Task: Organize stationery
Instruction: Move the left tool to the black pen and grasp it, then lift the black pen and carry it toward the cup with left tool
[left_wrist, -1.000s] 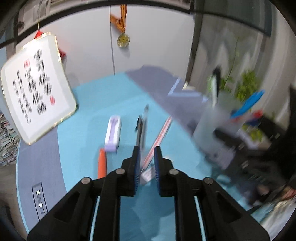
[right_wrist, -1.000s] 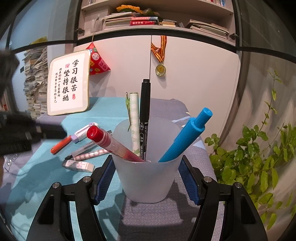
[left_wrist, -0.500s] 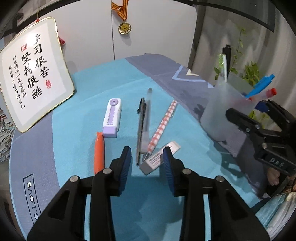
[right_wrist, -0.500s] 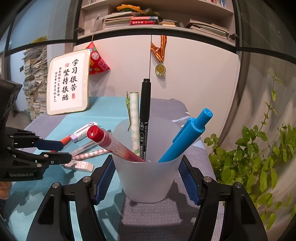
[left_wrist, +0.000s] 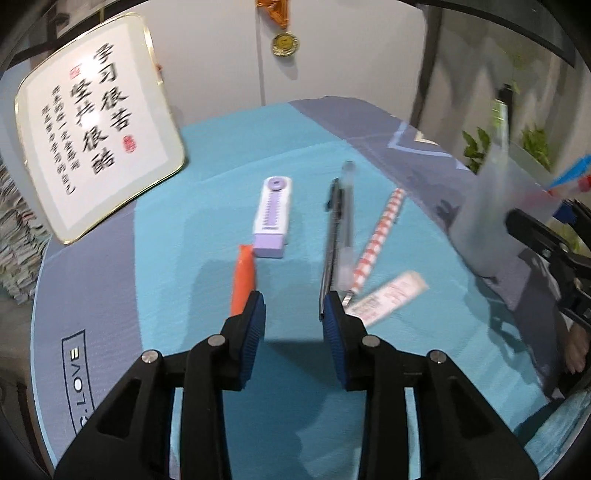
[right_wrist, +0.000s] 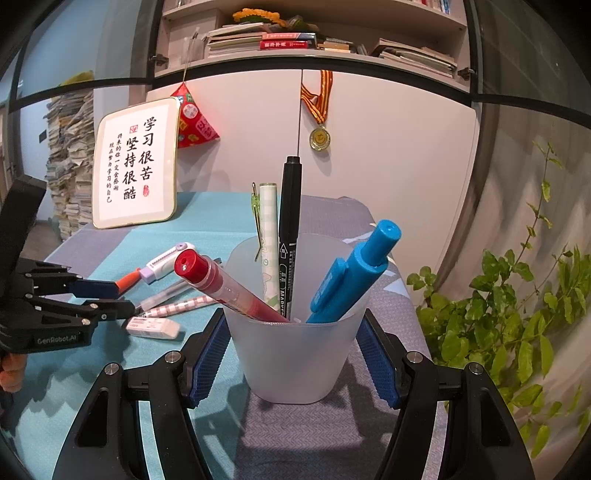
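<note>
1. Left wrist view: the left gripper (left_wrist: 291, 308) hangs over a teal mat (left_wrist: 207, 166), jaws apart with nothing between them. Ahead lie an orange marker (left_wrist: 243, 278), a purple-and-white correction tape (left_wrist: 272, 217), a dark pen (left_wrist: 332, 240) with a clear pen (left_wrist: 346, 229) touching it, a red-checked pencil (left_wrist: 376, 240) and a white eraser (left_wrist: 388, 297). The marker sits just beyond the left finger; the dark pen's near end meets the right finger. A framed calligraphy sign (left_wrist: 96, 125) leans at the far left.

2. Right wrist view: the right gripper (right_wrist: 293, 363) straddles a frosted cup (right_wrist: 295, 354), its blue pads (right_wrist: 207, 360) just beside the cup's walls; whether they press it cannot be told. The cup stands on the grey cloth and holds a red pen (right_wrist: 221, 288), a green-patterned pen (right_wrist: 269, 236), a black marker (right_wrist: 289, 229) and a blue pen (right_wrist: 354, 273).
</note>
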